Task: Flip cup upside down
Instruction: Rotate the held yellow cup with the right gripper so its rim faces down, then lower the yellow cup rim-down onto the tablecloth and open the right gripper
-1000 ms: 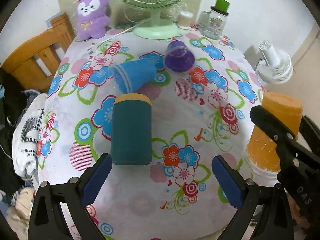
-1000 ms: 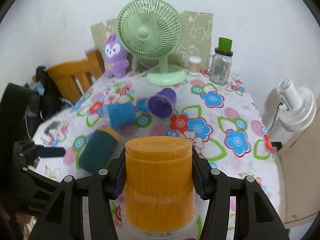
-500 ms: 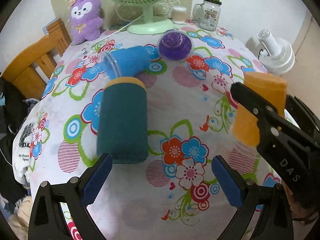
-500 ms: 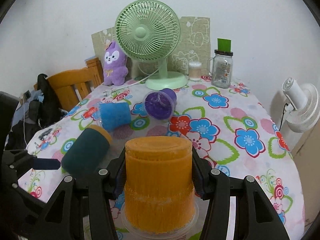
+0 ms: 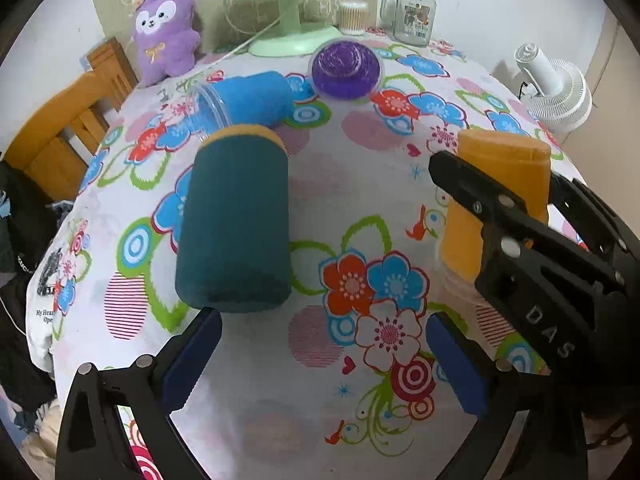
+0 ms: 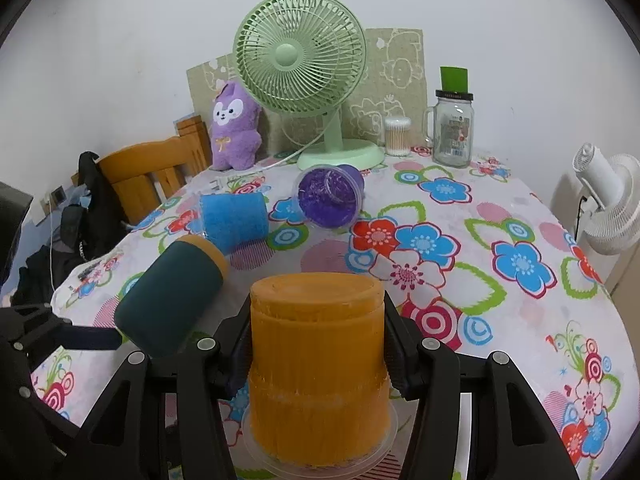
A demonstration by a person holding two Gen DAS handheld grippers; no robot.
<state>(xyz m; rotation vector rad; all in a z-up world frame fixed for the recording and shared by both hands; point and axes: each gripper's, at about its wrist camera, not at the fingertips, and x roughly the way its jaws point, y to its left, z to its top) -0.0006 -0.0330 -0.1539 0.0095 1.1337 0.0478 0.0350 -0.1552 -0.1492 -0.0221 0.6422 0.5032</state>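
Note:
My right gripper (image 6: 318, 354) is shut on an orange cup (image 6: 318, 364) that stands upside down, its clear rim on the flowered tablecloth (image 6: 500, 280). The same cup (image 5: 496, 196) shows at the right of the left wrist view, held by the black right gripper. My left gripper (image 5: 320, 364) is open and empty, just in front of a dark teal cup (image 5: 236, 224) that lies on its side. The teal cup (image 6: 172, 304) lies left of the orange one. A blue cup (image 5: 248, 100) and a purple cup (image 5: 346, 68) also lie on their sides farther back.
A green desk fan (image 6: 304, 80), a purple plush toy (image 6: 236, 132), a jar of cotton swabs (image 6: 397, 136) and a glass mug jar (image 6: 452, 136) stand along the back edge. A wooden chair (image 6: 152, 176) is at the left, a white fan (image 6: 608, 200) off the right edge.
The left gripper has moved forward, closer to the teal cup. The right gripper with the orange cup has moved in over the table and lowered, rim now at the cloth.

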